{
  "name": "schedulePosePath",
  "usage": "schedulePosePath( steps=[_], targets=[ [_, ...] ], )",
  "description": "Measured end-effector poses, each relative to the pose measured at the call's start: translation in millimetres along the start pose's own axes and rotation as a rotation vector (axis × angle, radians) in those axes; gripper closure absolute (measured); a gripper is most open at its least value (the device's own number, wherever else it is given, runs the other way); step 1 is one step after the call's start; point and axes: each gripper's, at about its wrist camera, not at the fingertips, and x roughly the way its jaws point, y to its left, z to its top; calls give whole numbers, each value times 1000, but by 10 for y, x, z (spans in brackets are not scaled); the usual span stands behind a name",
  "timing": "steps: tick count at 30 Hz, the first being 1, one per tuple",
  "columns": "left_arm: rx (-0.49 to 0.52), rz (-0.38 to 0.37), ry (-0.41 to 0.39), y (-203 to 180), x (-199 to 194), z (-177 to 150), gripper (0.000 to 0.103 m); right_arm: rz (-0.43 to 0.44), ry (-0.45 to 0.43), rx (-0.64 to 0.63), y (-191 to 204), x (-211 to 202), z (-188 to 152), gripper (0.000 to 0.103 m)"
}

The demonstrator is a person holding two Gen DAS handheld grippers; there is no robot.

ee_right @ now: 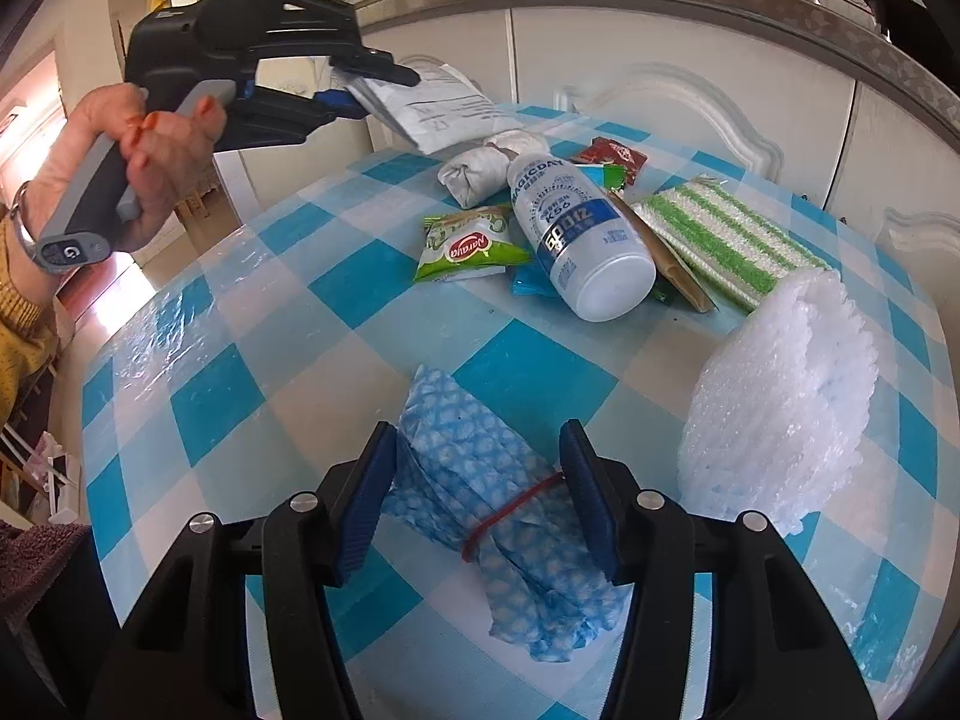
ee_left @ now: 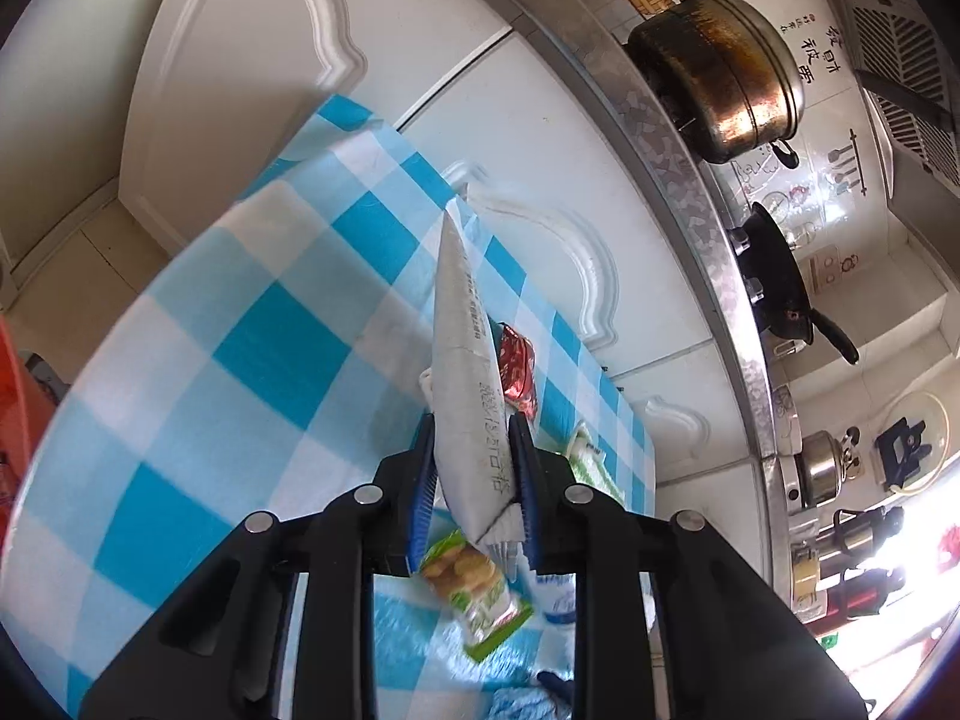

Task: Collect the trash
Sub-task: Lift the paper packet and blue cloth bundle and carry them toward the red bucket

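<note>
Blue cloth bundle (ee_right: 498,516), bound by red rubber band (ee_right: 510,516), lies between right tongs (ee_right: 480,504); pads press both sides, clamped on it, bundle resting on bench (ee_right: 252,348), angled down. Left tongs (ee_left: 474,492) clamped on white paper packet (ee_left: 462,372), held clear above bench, likely for carrying off. Hand (ee_right: 150,162) grips left handle, far left. Remaining trash far: white bottle (ee_right: 576,240), green snack wrapper (ee_right: 468,246), red sachet (ee_right: 612,159), wadded paper (ee_right: 480,171).
</note>
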Motion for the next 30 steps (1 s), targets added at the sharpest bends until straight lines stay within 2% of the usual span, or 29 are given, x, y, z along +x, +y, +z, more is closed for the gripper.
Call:
schedulePosePath(
  steps=[7, 14, 21, 24, 27, 30],
  targets=[
    [40, 27, -11, 188, -423, -206, 79, 7, -10, 20, 7, -3, 10, 62],
    [34, 3, 26, 418, -645, -463, 79, 50, -17, 124, -110, 17, 35, 68],
    [22, -63, 83, 545, -702, -685, 79, 95, -58, 248, -211, -7, 54, 76],
    [30, -81, 121, 585, -670, -782, 79, 130, -68, 327, -297, -6, 64, 77],
    [74, -68, 154, 600, -601, -856, 78, 96, -58, 349, -281, 36, 69, 76],
    [111, -43, 177, 619, -513, -901, 74, 71, -53, 337, -226, 36, 88, 68]
  ],
)
